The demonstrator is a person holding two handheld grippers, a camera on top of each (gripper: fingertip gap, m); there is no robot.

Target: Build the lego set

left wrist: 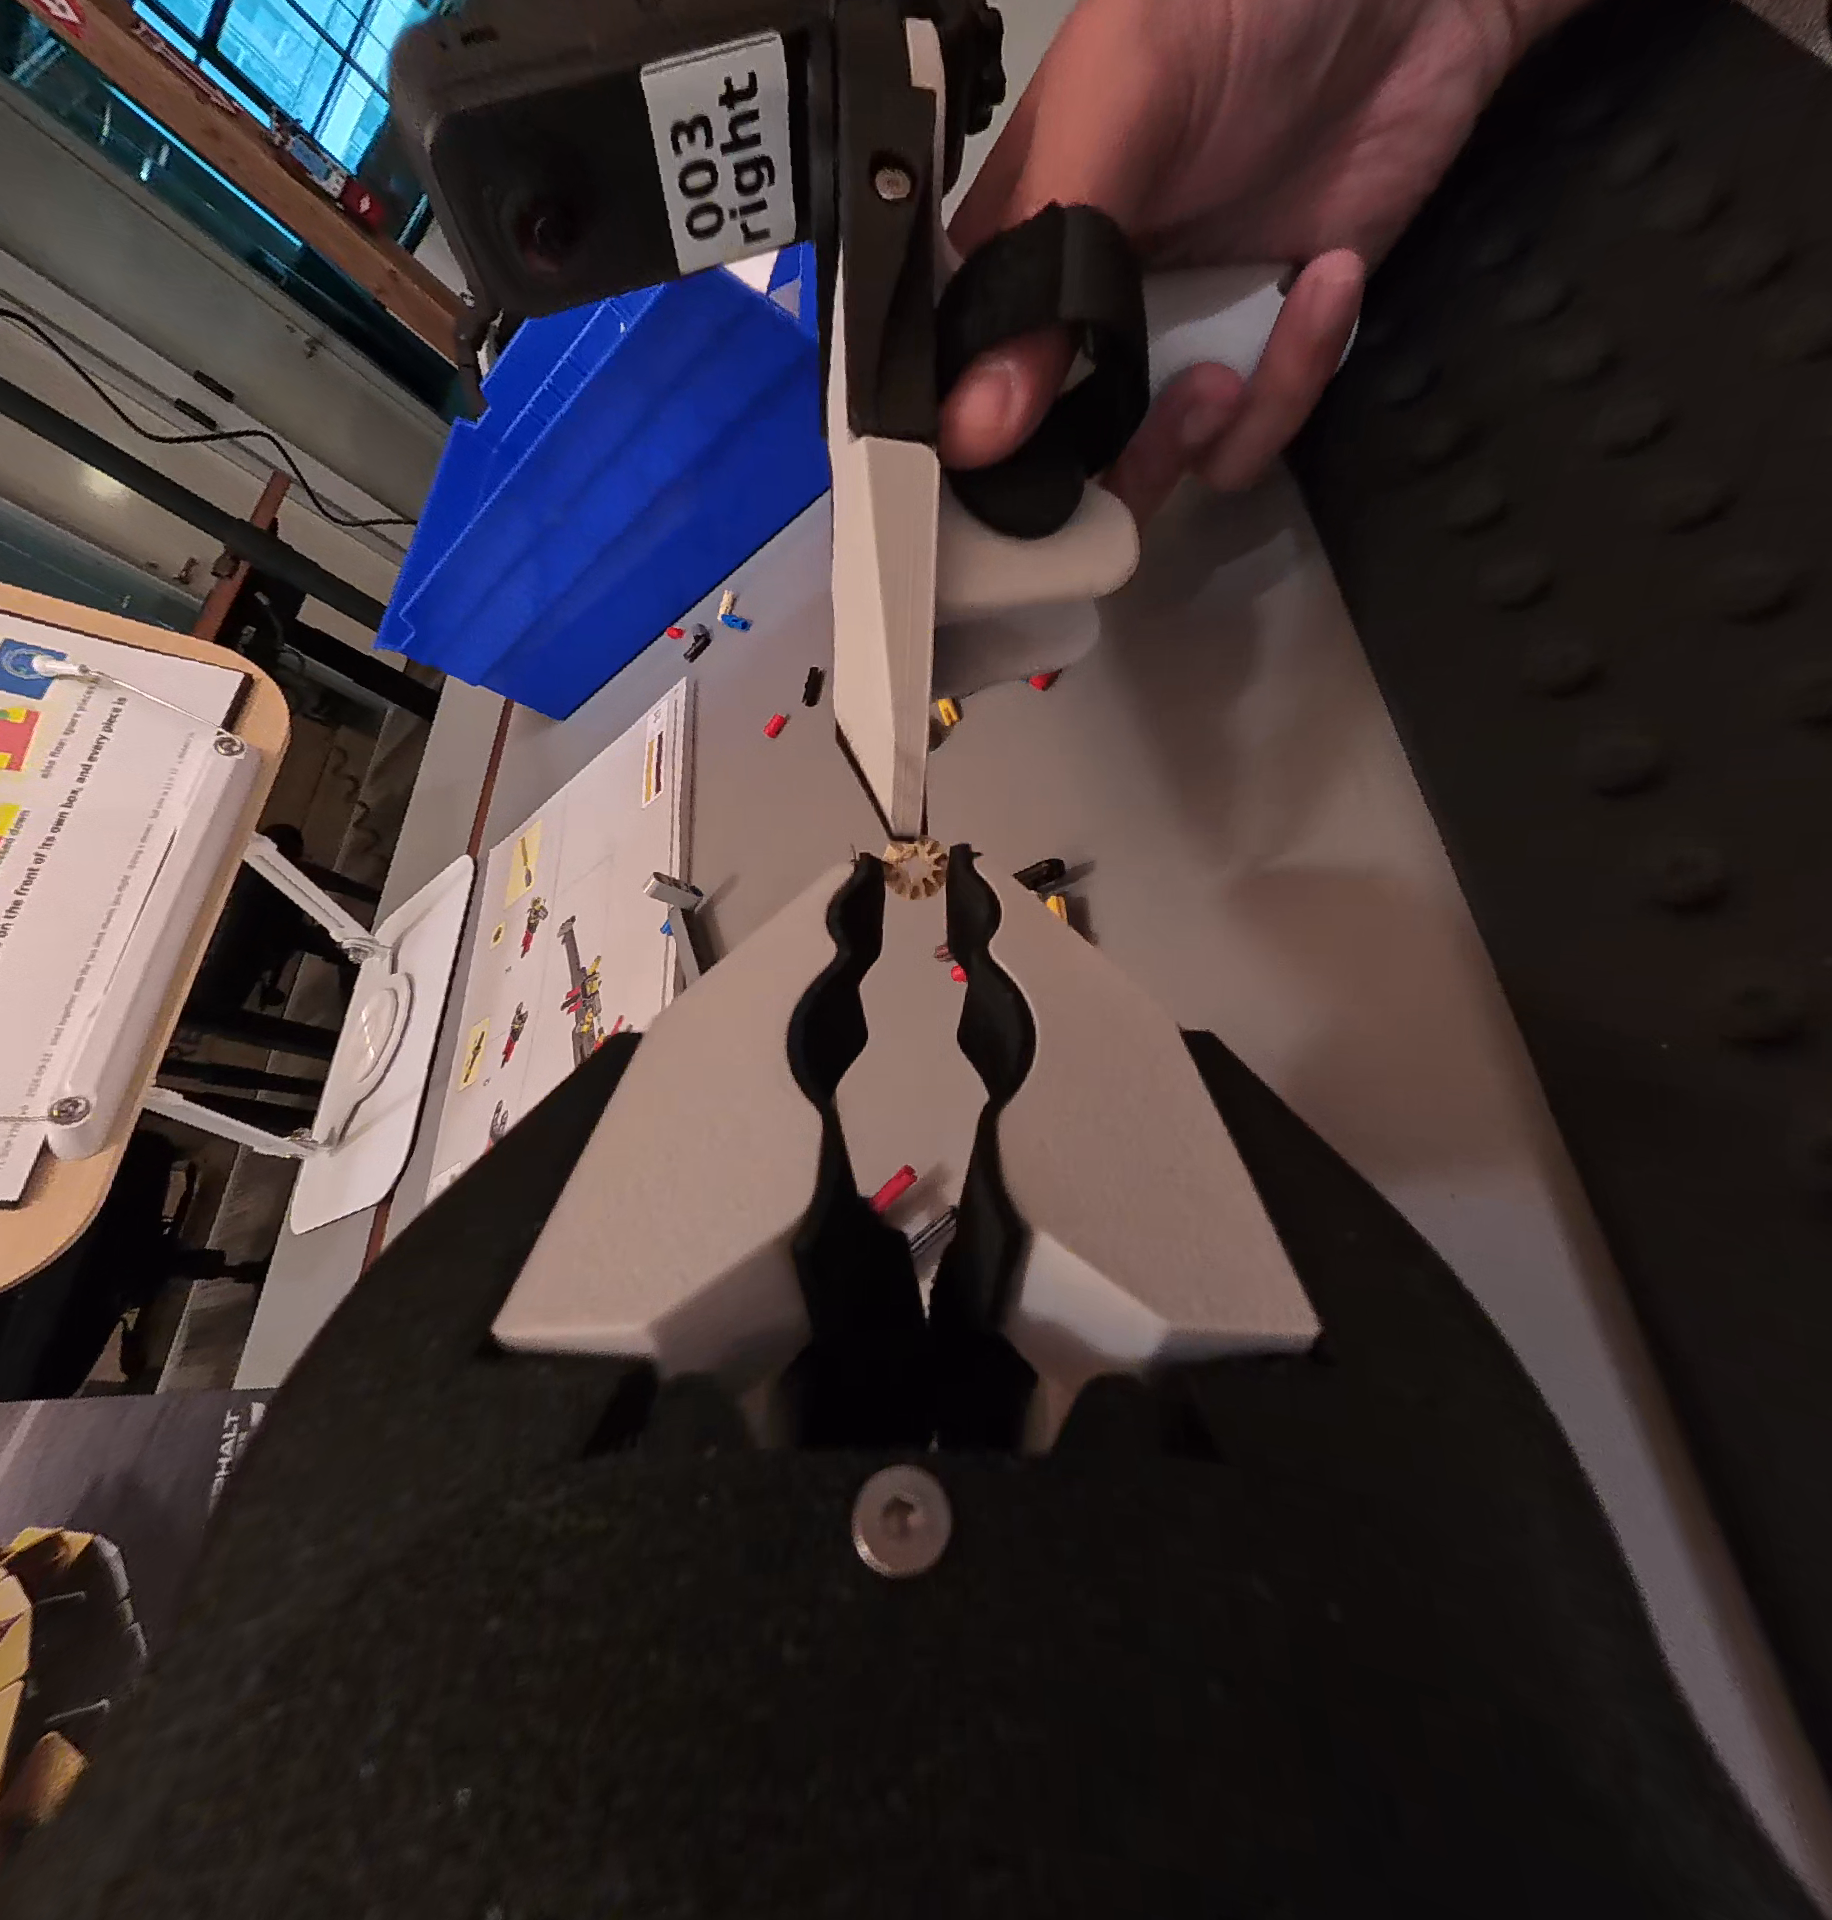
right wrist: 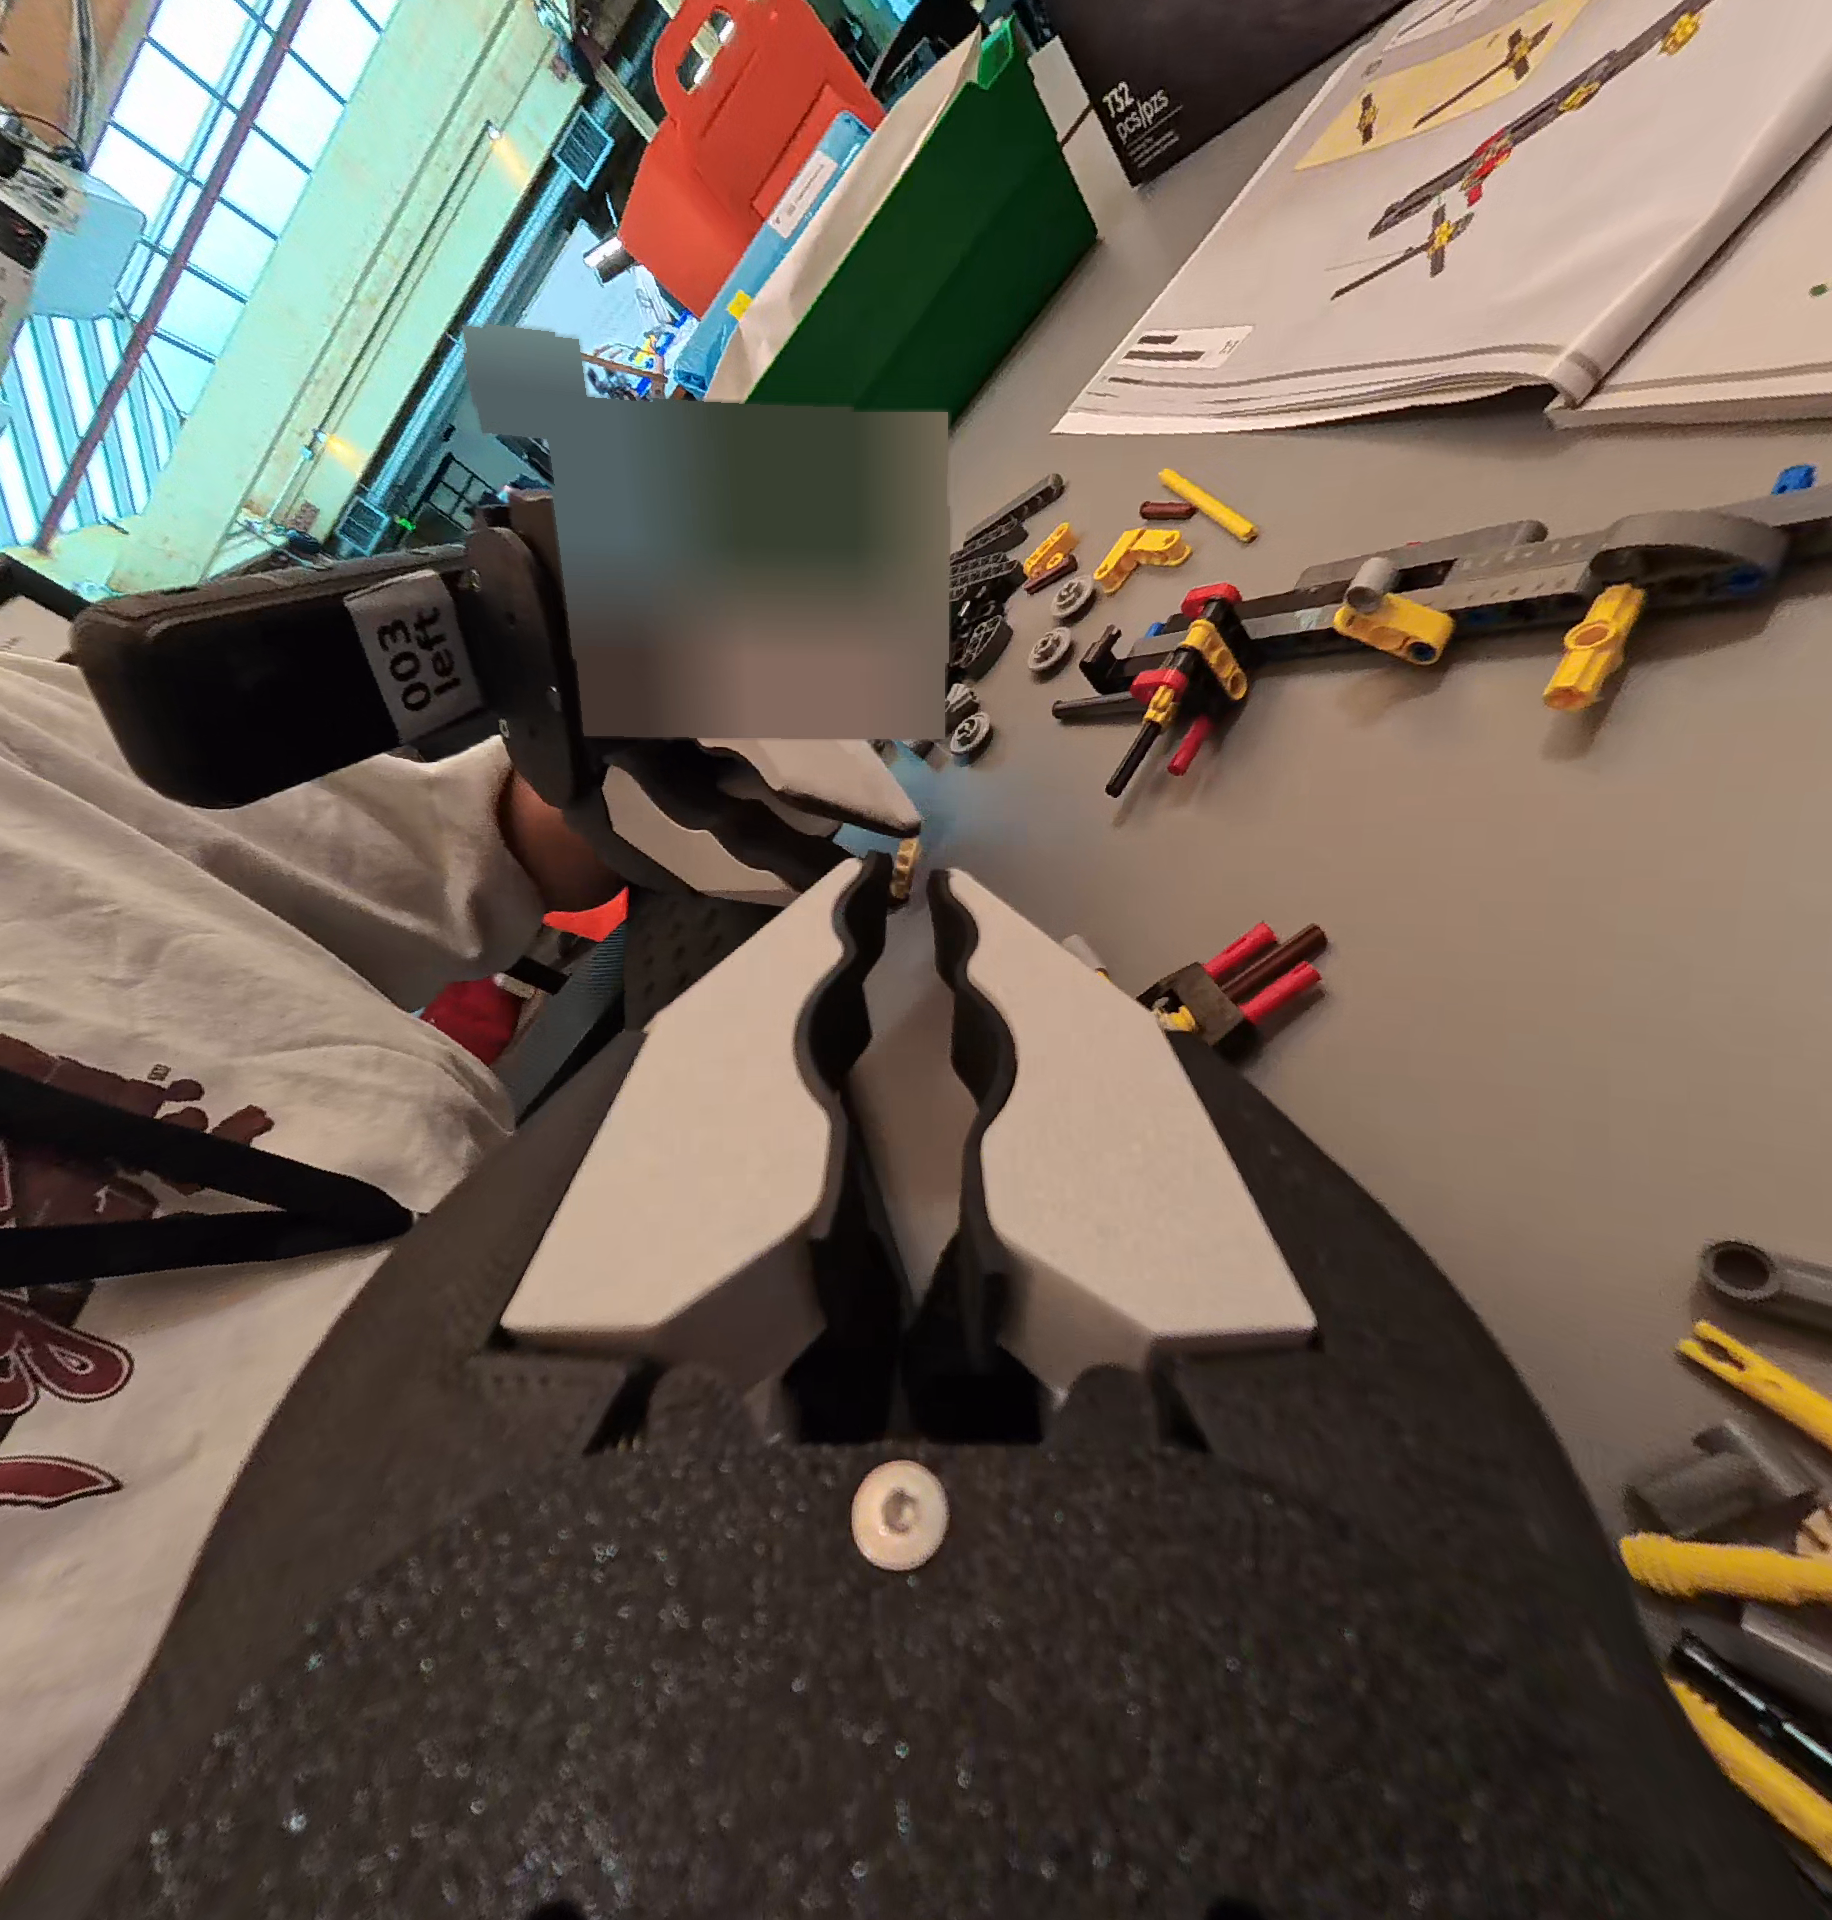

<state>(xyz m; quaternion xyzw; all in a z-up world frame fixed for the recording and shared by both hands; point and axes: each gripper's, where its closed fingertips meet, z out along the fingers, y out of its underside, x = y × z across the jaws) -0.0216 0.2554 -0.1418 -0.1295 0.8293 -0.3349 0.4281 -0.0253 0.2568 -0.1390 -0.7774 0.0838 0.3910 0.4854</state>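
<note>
A small tan gear (left wrist: pixel 912 868) is pinched across its width between the black fingertips of my left gripper (left wrist: pixel 914 864), above the grey table (left wrist: pixel 1255 831). My right gripper (left wrist: pixel 904 821) comes down from above and its narrow tip touches the gear's top edge. In the right wrist view the gear (right wrist: pixel 904 868) shows edge-on beside the left fingertip of my right gripper (right wrist: pixel 907 881), whose jaws stand a narrow gap apart. My left gripper (right wrist: pixel 907 831) reaches in from the left. A long grey, black and yellow partial assembly (right wrist: pixel 1463 603) lies farther off on the table.
The open instruction booklet (right wrist: pixel 1514 208) and the dark set box (right wrist: pixel 1151 94) lie at the far side. A blue bin (left wrist: pixel 621 488) and a green box (right wrist: pixel 943 239) stand at the table's edges. Loose pieces (right wrist: pixel 1057 561) and a black block with red pins (right wrist: pixel 1234 987) lie nearby. My left and right fingertips are right by each other.
</note>
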